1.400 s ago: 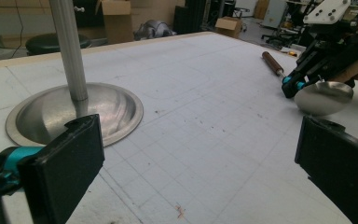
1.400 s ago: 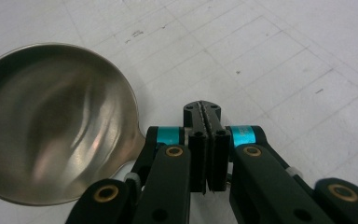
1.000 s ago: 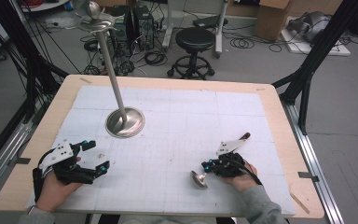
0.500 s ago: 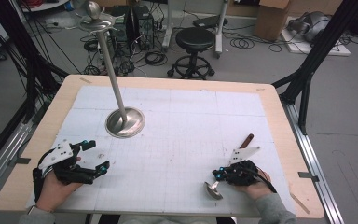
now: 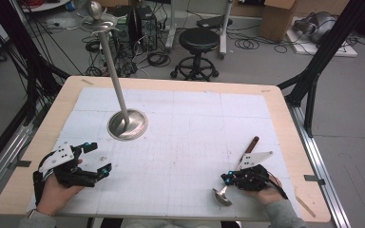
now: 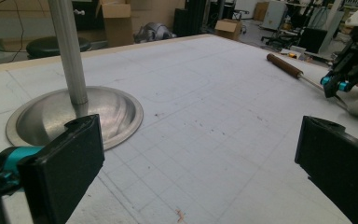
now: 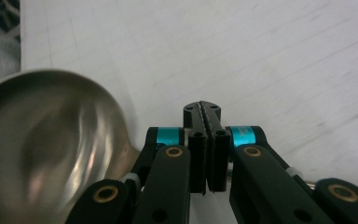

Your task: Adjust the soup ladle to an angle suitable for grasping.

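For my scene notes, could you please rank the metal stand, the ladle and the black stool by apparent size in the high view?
1. Metal stand, tallest, with a wide round base.
2. Black stool; it stands farther from the camera, so its true size is unsure.
3. Ladle, thin and smallest.

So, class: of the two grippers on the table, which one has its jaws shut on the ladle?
The right gripper, near the table's right edge: its jaws are pressed together on the ladle's thin shaft. The left gripper stands wide open, holding nothing.
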`<state>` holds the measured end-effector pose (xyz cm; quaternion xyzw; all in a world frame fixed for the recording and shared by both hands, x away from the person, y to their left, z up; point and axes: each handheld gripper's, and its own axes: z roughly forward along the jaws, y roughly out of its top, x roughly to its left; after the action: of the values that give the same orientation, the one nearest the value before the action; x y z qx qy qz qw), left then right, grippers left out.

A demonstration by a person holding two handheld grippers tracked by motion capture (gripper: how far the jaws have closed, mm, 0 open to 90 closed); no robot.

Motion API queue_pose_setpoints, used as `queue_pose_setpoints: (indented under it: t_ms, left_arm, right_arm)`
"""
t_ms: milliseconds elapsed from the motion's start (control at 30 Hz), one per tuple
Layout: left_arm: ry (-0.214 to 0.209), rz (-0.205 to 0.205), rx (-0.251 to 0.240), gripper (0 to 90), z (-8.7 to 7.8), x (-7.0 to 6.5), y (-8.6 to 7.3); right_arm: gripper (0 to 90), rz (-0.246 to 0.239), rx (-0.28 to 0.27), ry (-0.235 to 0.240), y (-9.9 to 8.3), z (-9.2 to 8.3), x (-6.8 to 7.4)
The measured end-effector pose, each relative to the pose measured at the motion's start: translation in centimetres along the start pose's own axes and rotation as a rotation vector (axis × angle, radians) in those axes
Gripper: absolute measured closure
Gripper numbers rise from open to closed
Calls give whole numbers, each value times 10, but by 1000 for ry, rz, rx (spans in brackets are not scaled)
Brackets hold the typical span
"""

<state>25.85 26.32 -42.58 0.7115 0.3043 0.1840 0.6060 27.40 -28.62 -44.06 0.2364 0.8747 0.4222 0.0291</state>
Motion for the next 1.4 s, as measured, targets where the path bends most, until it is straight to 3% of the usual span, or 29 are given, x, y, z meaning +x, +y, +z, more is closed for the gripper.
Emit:
queue_pose_setpoints:
  t_ms: [133, 267, 400, 467, 567, 767, 1000, 1200, 1400]
  left_arm:
    - [24, 19, -22, 17, -1, 1, 1]
    - [33, 11, -52, 17, -3, 1, 2]
    - [29, 13, -41, 17, -1, 1, 2]
    - [27, 18, -35, 17, 0, 1, 2]
    - [25, 18, -36, 17, 0, 2, 2]
    - [24, 17, -29, 17, 1, 1, 2]
    - [21, 16, -25, 17, 0, 1, 1]
    - [22, 19, -22, 17, 0, 1, 1]
    - [22, 17, -8, 17, -1, 0, 0]
  right_arm:
    - [886, 52, -112, -78, -3, -22, -9]
    - [889, 118, -135, -189, -17, -41, -24]
    - [878, 185, -144, -270, -30, -53, -36]
    - [850, 209, -135, -282, -34, -52, -40]
    - [895, 185, -73, -282, -33, -46, -45]
    - [900, 162, -94, -327, -28, -48, -49]
    - [900, 165, -61, -354, -30, -44, -57]
    - [900, 157, -28, -362, -31, -41, -63]
    - [900, 154, -28, -356, -28, -35, -67]
